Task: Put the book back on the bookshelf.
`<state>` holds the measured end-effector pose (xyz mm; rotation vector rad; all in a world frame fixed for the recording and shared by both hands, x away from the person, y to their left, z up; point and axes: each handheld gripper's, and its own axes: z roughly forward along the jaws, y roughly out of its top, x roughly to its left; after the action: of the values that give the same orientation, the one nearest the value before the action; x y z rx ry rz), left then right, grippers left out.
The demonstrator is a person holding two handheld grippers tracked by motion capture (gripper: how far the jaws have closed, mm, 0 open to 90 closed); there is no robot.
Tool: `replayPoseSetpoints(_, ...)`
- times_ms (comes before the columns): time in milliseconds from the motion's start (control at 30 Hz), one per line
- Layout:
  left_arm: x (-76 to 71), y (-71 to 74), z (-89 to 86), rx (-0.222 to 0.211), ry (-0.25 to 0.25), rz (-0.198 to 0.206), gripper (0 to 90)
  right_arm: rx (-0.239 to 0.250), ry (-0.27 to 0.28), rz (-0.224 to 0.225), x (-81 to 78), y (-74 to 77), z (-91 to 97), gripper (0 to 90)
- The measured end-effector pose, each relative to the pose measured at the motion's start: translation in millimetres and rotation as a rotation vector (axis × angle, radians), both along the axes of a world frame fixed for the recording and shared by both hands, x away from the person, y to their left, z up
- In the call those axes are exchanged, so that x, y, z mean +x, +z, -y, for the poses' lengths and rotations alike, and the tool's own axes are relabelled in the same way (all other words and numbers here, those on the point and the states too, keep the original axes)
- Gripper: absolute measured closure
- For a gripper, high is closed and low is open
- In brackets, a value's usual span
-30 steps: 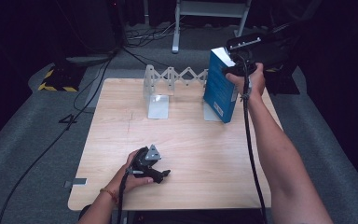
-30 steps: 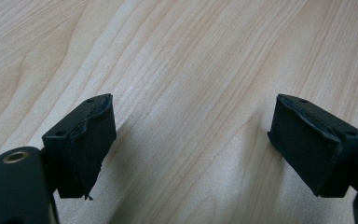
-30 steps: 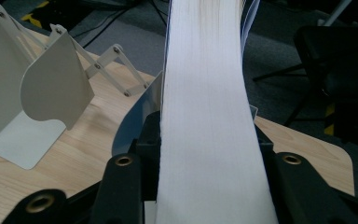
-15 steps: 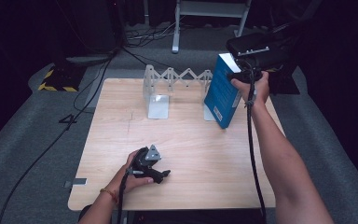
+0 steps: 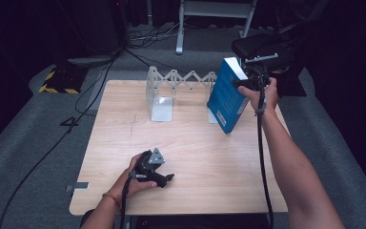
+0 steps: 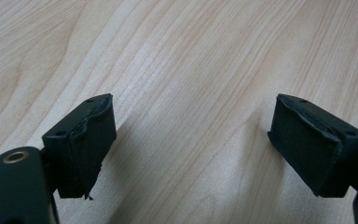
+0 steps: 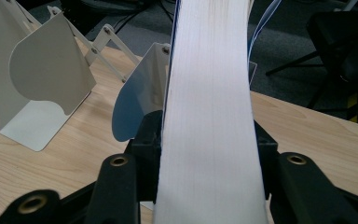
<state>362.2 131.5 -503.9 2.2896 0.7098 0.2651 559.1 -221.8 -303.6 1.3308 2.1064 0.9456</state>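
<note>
While tilted at two o'clock on the wooden table (image 5: 190, 143), blue book (image 5: 226, 93) clamped across its page block by right gripper (image 5: 249, 85), just beside expandable bookend rack (image 5: 171, 88). Not yet shelved, by appearances. Left gripper (image 5: 153, 171) resting at six o'clock, jaws spread, grasping nothing.

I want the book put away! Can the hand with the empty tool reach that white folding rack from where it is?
Probably yes. The left tool rests open on the table, and bare wood lies between it and the white folding rack. The blue book stands off to the side.

Wooden table (image 5: 195, 143) bears a white bookend rack (image 5: 171, 88).
</note>
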Motion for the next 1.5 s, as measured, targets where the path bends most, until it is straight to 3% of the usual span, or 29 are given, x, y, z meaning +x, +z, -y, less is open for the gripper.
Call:
replayPoseSetpoints(433, -0.1, 0.0, 0.0, 0.000, 0.000, 0.000, 15.2, -0.012, -0.023, 0.000, -7.9, -0.2, 4.6, 57.5)
replayPoseSetpoints(633, -0.3, -0.1, 0.1, 0.000, 0.002, 0.000, 15.2, -0.020, -0.034, 0.024, -11.0, -2.2, 2.2, 55.5)
replayPoseSetpoints(833, -0.2, 0.0, 0.1, 0.000, 0.002, 0.000, 15.2, -0.044, -0.019, 0.023, -12.0, -2.8, 2.7, 51.6)
replayPoseSetpoints(1267, 0.1, -0.1, 0.3, 0.000, 0.002, 0.000, 15.1, -0.026, 0.029, 0.006, -24.0, 4.8, 14.9, 36.1)
replayPoseSetpoints(1500, 0.1, -0.1, 0.5, -0.001, 0.004, 0.000, 15.1, -0.057, 0.062, 0.011, -33.9, 6.6, 18.8, 31.3)
